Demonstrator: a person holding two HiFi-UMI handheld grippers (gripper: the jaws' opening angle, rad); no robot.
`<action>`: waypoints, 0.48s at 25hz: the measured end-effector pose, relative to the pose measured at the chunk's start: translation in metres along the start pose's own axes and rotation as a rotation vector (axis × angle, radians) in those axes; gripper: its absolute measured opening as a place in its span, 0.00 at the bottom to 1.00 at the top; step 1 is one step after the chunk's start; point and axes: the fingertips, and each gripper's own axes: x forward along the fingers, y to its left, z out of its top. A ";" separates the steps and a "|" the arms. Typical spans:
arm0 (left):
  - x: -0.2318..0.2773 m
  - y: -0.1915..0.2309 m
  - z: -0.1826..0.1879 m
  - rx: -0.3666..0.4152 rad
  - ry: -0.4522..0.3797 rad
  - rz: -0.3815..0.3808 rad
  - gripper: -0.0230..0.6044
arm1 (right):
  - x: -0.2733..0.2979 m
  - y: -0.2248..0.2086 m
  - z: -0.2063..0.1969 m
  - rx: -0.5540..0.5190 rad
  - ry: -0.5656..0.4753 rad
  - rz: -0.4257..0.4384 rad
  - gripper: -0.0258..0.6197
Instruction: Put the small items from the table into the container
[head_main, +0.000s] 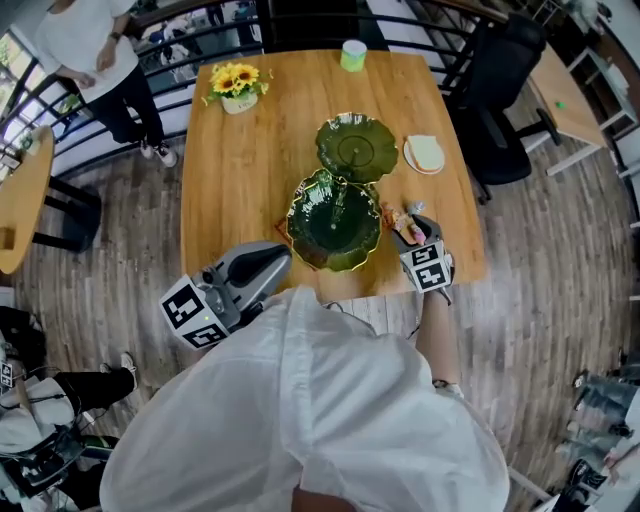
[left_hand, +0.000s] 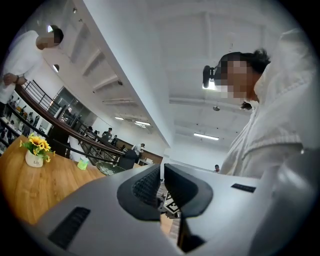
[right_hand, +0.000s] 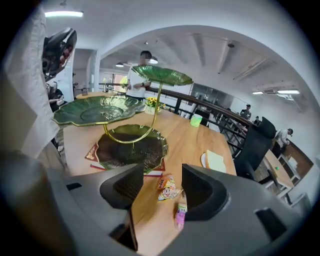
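My right tool (right_hand: 162, 187) hangs over the near right part of the table (head_main: 240, 170), tilted down, with its jaws wide apart and nothing gripped. Looking along it, I see two small snack packets lying on the wood in the gap between the jaws: a yellow and orange packet (right_hand: 167, 189) and, nearer to me, a pink packet (right_hand: 180, 215). Neither jaw touches them.

Just left of the packets stands the container, a tiered stand (right_hand: 135, 150) of green leaf-shaped dishes on a gold frame. Its lowest dish is bare (the upper two I see only from the side in the right gripper view, so I cannot tell what lies on them). A red mat (right_hand: 92, 152) pokes out from under it.

My left tool (head_main: 287, 255) is at the near edge of the table, left of the stand, its jaws drawn together to a narrow slit and holding nothing.

Further off sit a plate (head_main: 425, 155) to the right, a green cup (head_main: 353, 55) at the far edge and a sunflower pot (head_main: 238, 88) far left.
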 end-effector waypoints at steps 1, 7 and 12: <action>0.000 0.001 0.000 0.002 -0.003 0.011 0.05 | 0.007 -0.002 -0.006 -0.012 0.022 0.008 0.38; -0.003 0.004 0.003 0.022 -0.022 0.079 0.05 | 0.049 -0.001 -0.039 -0.071 0.153 0.077 0.38; -0.009 0.007 0.002 0.043 -0.035 0.146 0.07 | 0.082 0.003 -0.071 -0.133 0.267 0.128 0.39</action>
